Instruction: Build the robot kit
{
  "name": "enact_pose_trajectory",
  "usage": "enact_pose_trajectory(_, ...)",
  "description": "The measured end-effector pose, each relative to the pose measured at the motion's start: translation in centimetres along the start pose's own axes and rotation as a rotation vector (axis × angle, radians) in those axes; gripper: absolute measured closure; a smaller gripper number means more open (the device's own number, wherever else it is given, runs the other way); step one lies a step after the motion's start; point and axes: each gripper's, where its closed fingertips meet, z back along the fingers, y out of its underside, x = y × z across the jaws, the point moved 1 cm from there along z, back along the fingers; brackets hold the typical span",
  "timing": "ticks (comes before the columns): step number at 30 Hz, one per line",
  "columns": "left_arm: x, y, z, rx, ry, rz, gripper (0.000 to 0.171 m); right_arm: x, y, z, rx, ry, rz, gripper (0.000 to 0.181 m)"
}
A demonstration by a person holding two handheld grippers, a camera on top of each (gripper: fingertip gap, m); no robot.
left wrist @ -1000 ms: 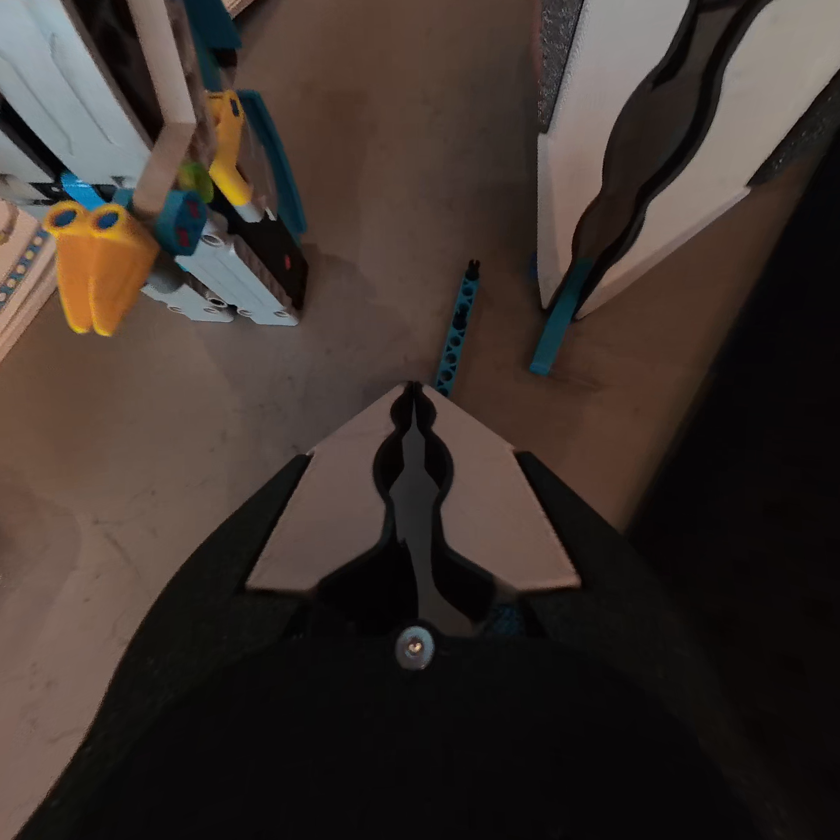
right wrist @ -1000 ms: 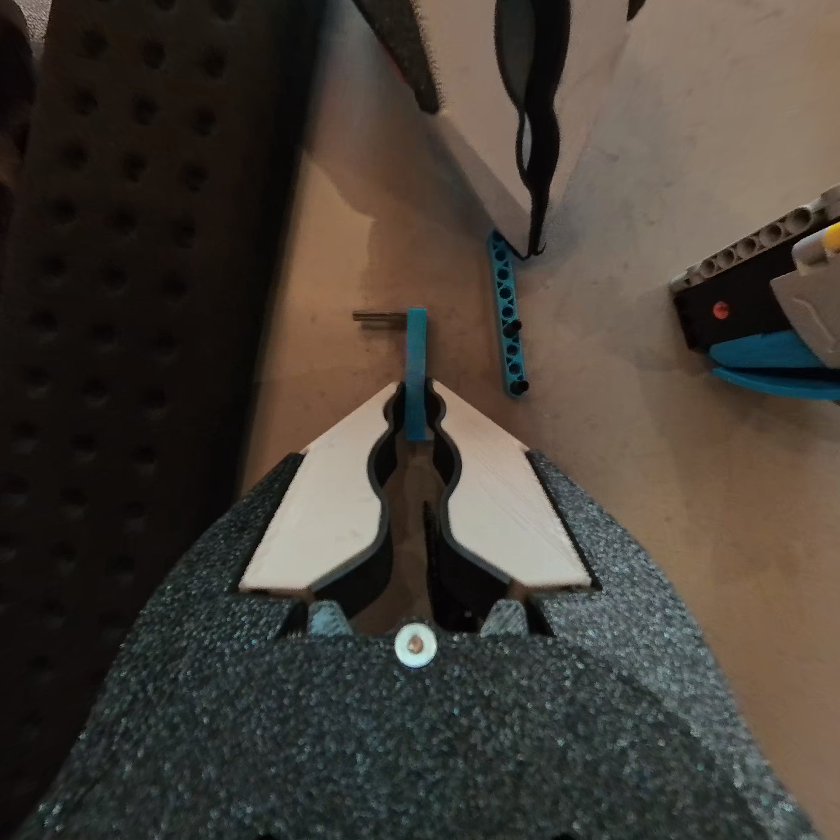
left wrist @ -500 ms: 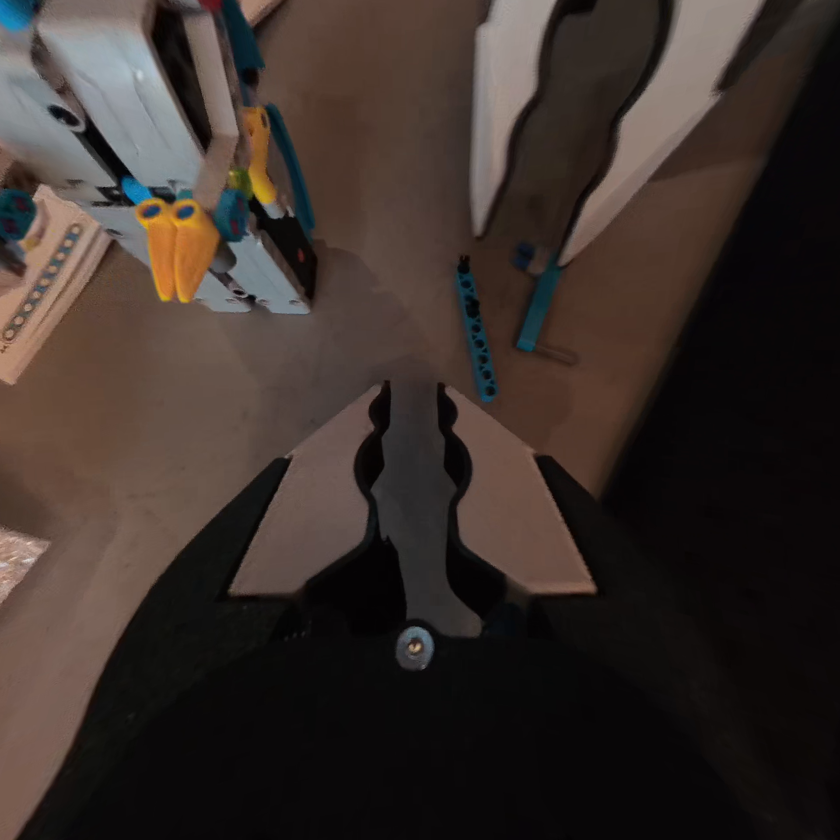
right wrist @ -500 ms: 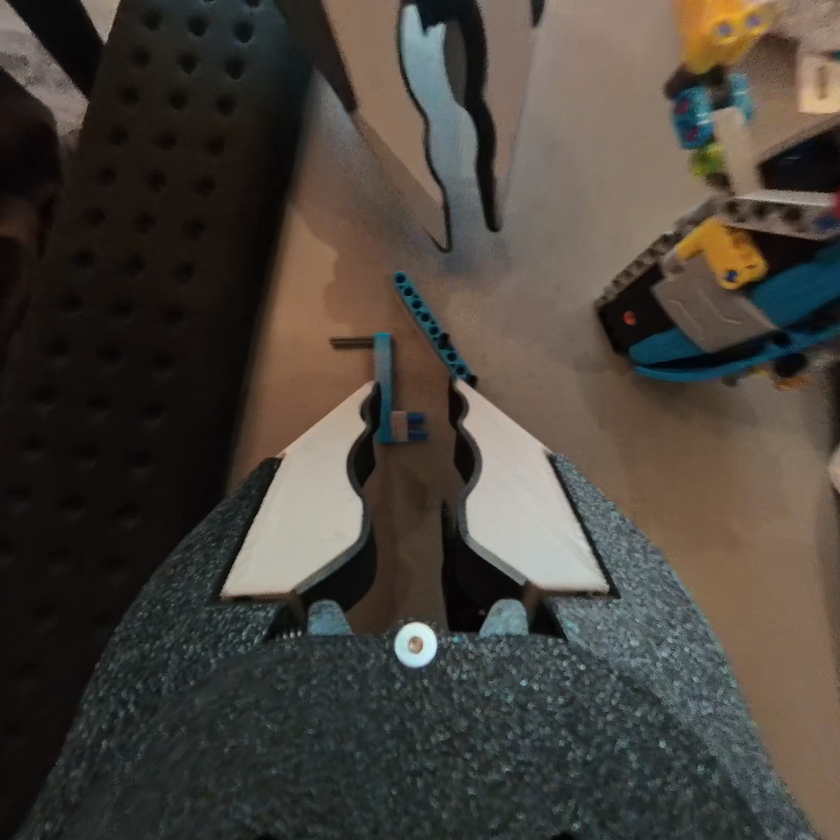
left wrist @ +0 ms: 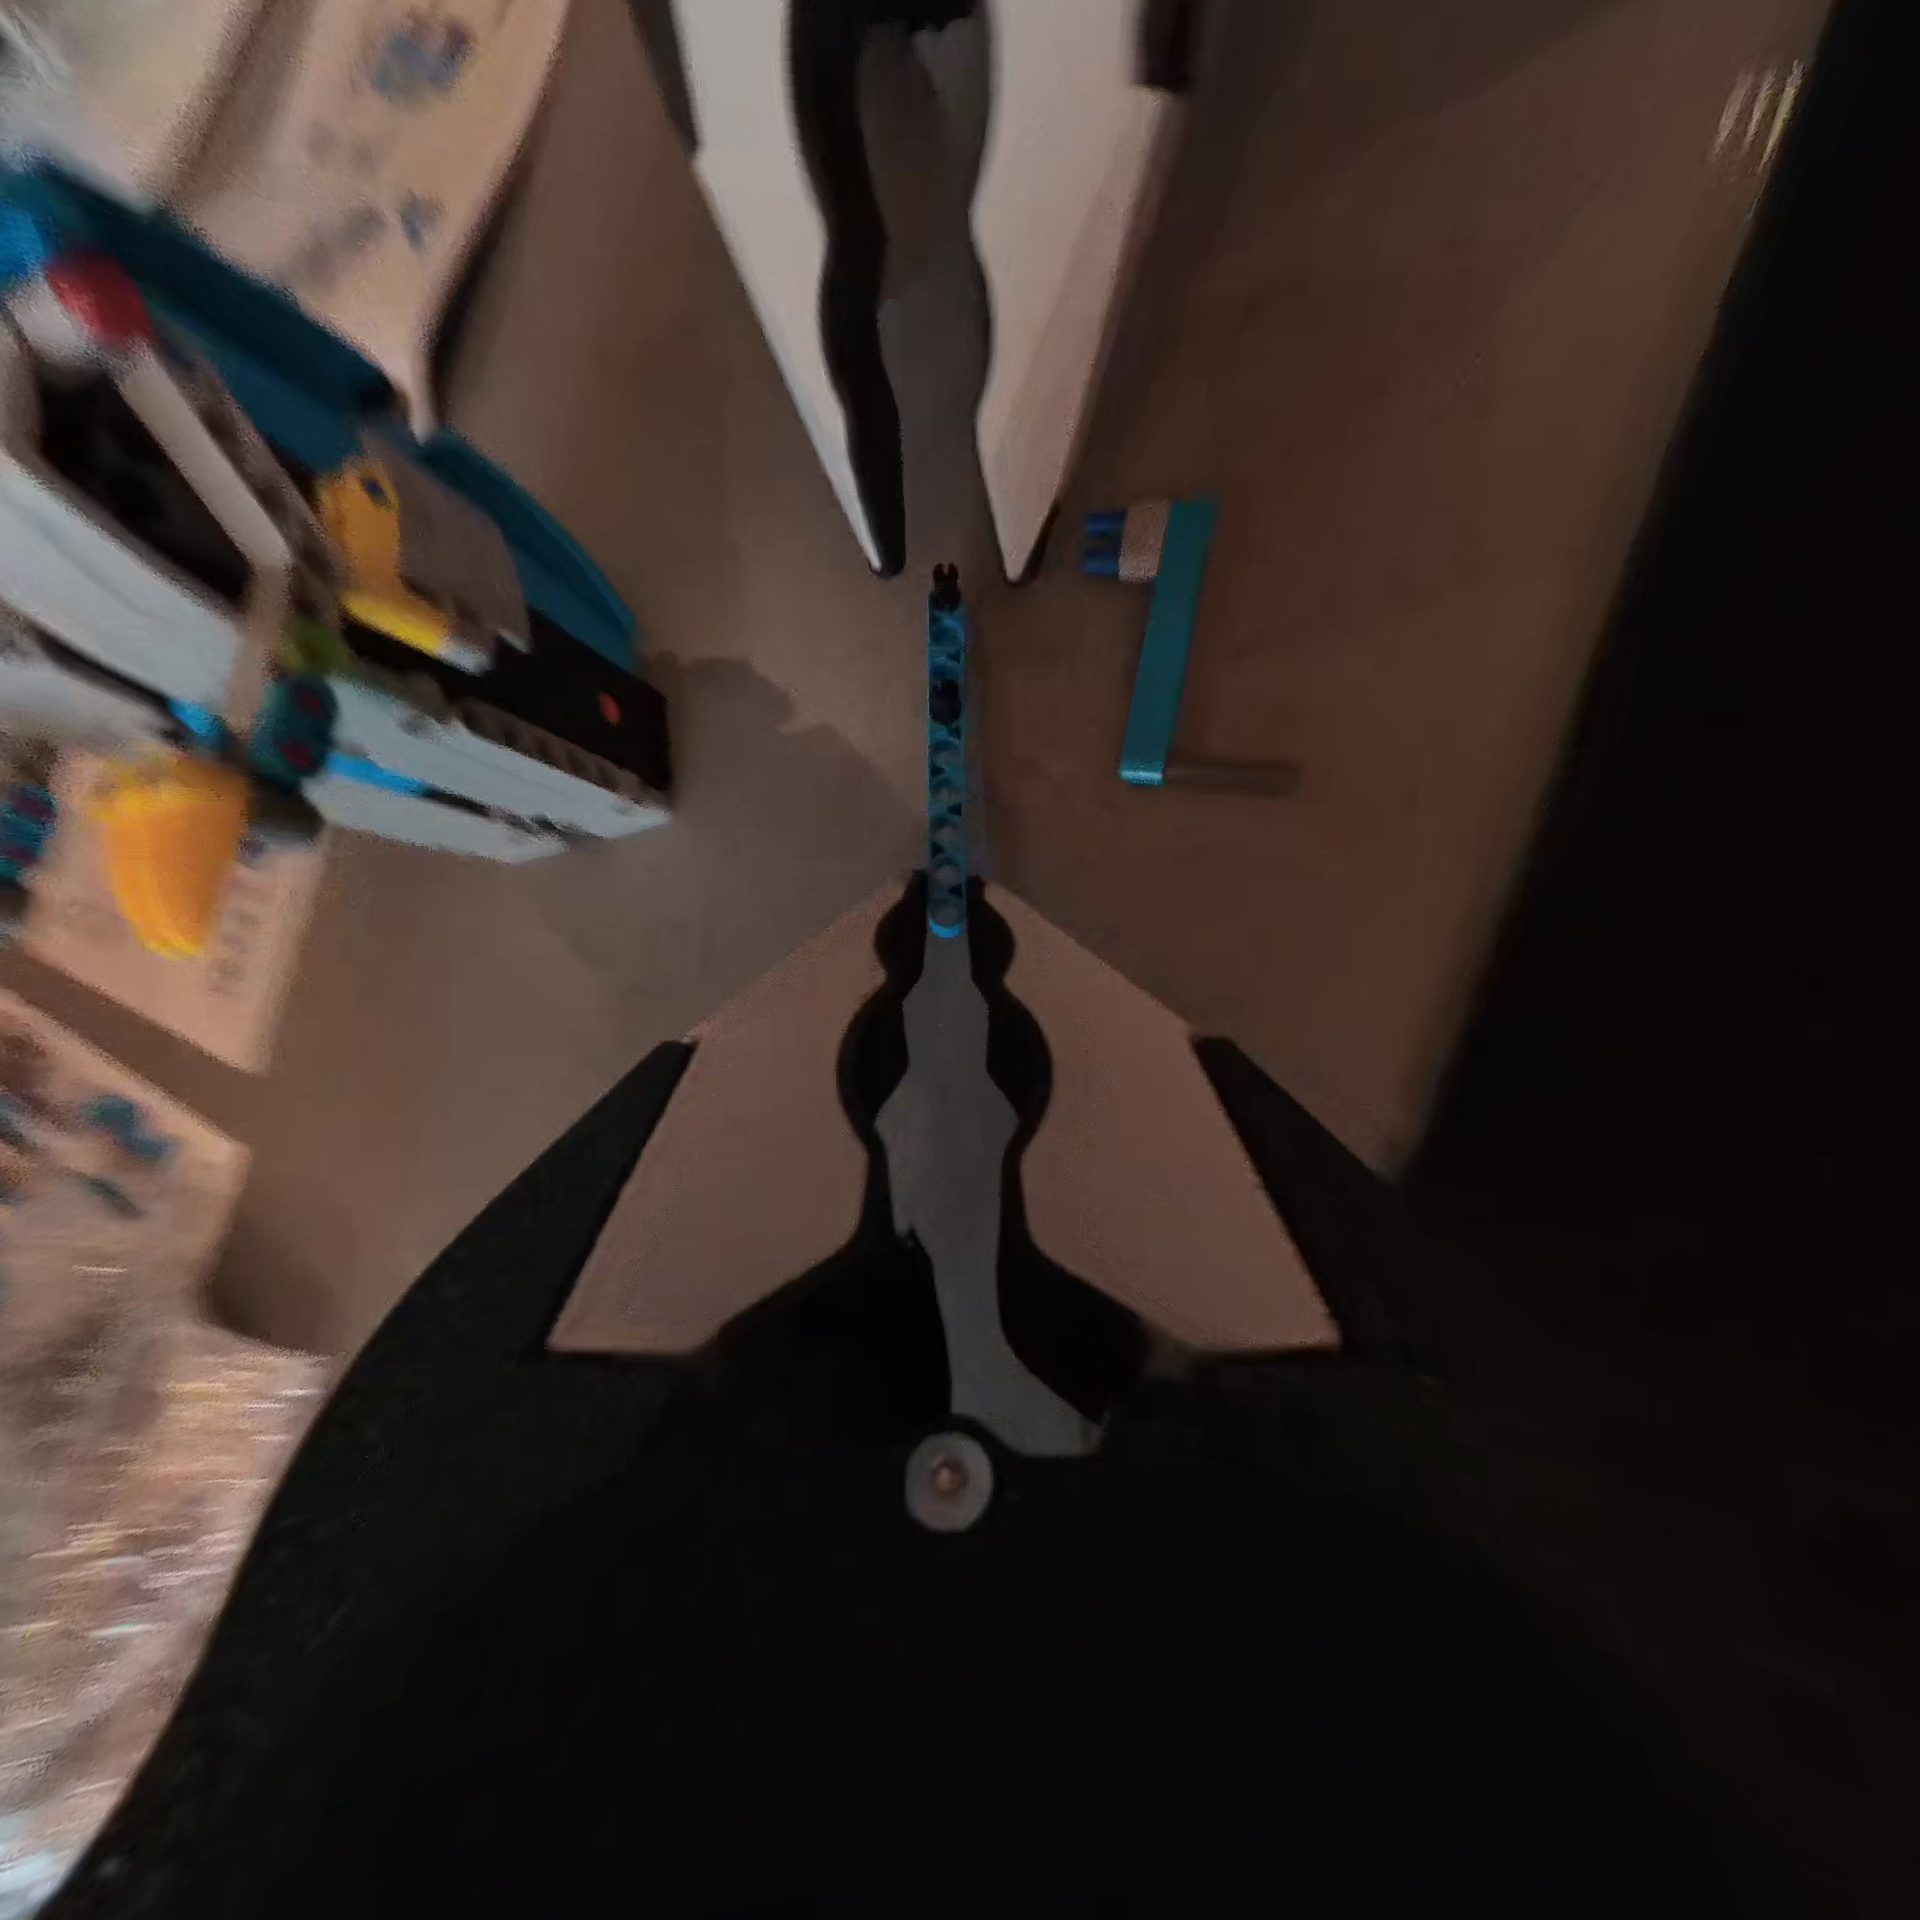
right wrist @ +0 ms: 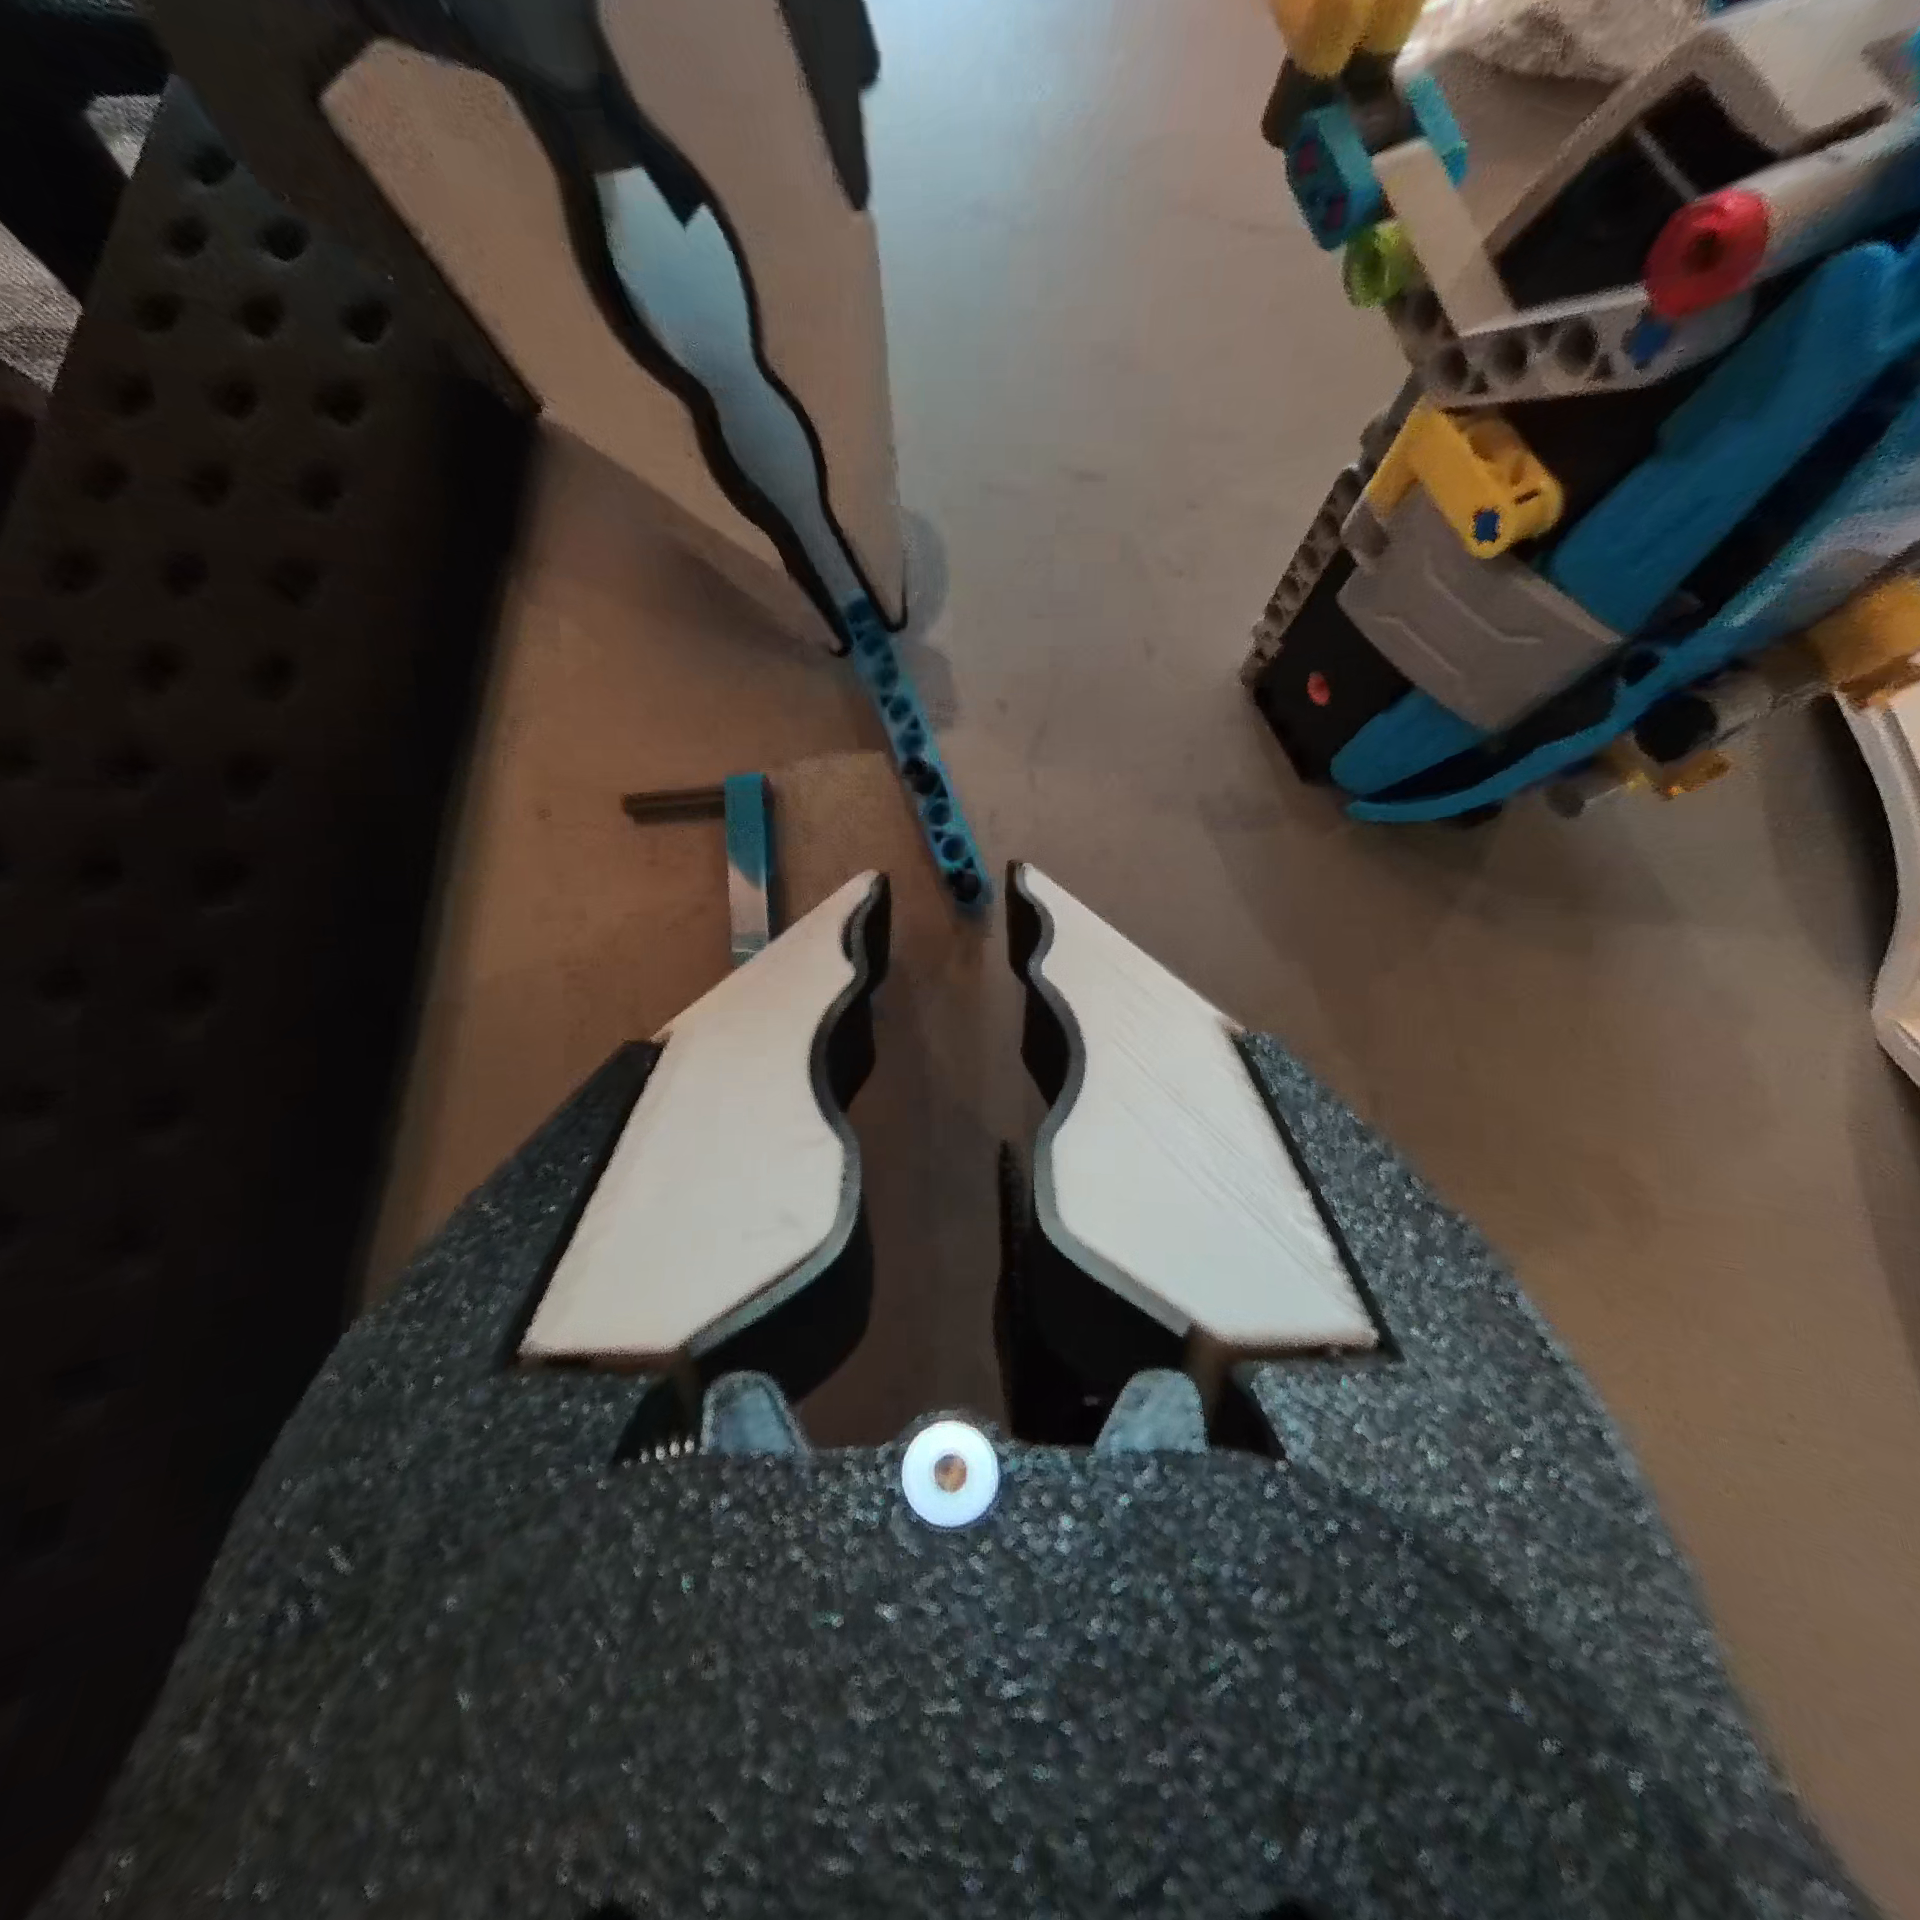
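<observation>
Beam point(left wrist: 948, 727): one end sits between the fingers of the left gripper point(left wrist: 948, 896), which are narrow and appear to clamp it. The other end, tipped with a black pin, lies just ahead of the right gripper point(right wrist: 948, 881). Its fingers are wide apart and touch nothing. I cannot tell whether the beam is clear of the table point(right wrist: 1351, 1091).

View differences:
- Left wrist view: blurred. It shows the whole crank point(left wrist: 1169, 644) right of the fingers, with its blue stub.
- Right wrist view: sharp. The left finger hides part of the crank. It shows a perforated panel point(right wrist: 156, 623) left of the fingers and the model point(right wrist: 1558, 540) to their right in detail.
</observation>
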Motion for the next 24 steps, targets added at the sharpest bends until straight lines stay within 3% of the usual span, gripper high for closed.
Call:
enact_pose_trajectory(5,0.6,-0.7,0.4,-0.013,-0.256,-0.445,0.165,0.1,-0.2,0.4,-0.052,-0.101,-0.123,0.150)
enact_pose_trajectory(9,1.0,-0.4,0.3,0.021,-0.345,-0.597,0.165,0.4,0.0,-0.2,-0.051,-0.184,-0.197,0.165)
enact_pose_trajectory(12,1.1,-0.4,0.2,0.014,-0.371,-0.644,0.165,0.0,0.1,-0.6,-0.034,-0.142,-0.173,0.168)
enact_pose_trajectory(16,1.0,-0.2,0.1,0.012,-0.384,-0.695,0.165,-0.3,0.0,-0.7,-0.036,-0.116,-0.176,0.151)
enact_pose_trajectory(19,0.7,-0.1,0.1,0.001,-0.376,-0.692,0.165,0.2,0.4,-1.3,-0.009,-0.145,-0.168,0.161)
enact_pose_trajectory(22,0.5,0.5,-0.1,0.016,-0.334,-0.560,0.164,0.6,0.1,-1.6,0.017,-0.122,-0.104,0.165)
enact_pose_trajectory(24,-0.2,0.7,0.3,-0.016,-0.230,-0.399,0.152,1.0,0.3,-1.6,0.051,-0.106,-0.072,0.165)
